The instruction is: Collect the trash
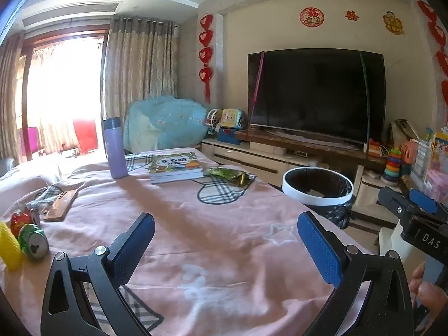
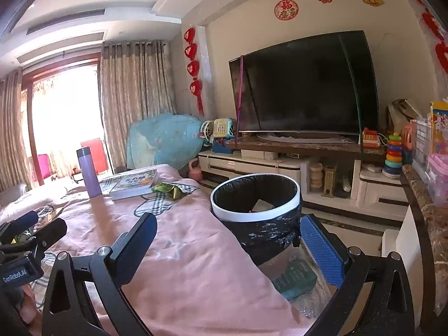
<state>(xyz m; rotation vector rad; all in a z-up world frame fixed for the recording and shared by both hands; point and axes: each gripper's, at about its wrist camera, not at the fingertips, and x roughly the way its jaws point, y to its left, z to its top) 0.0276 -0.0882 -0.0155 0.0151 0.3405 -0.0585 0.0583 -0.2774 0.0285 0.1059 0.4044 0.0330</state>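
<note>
- In the left wrist view only, a yellow object [image 1: 8,247] is seen at the far left edge of the pink cloth [image 1: 196,224], with a crushed green can [image 1: 33,241] just beside it and a red can [image 1: 21,219] behind.
- The green can is laid on its side, its long axis running toward the camera and slightly right, its opened top facing the lens.
- A wooden-looking flat case [image 1: 60,205] is seen further right, then an upright purple flask [image 1: 114,148], a stack of books [image 1: 176,166] and a green-gold wrapper [image 1: 229,174] lying flat, stretched left to right.
- The left gripper [image 1: 225,247] is held wide open above the cloth, with nothing between its blue pads.
- The trash bin [image 2: 256,210], lined in black, is shown more fully in the right wrist view, standing just beside the cloth's right edge, with paper inside.
- The right gripper [image 2: 228,245] is likewise spread wide and nothing is gripped; the bin is seen beyond its fingers.
</note>
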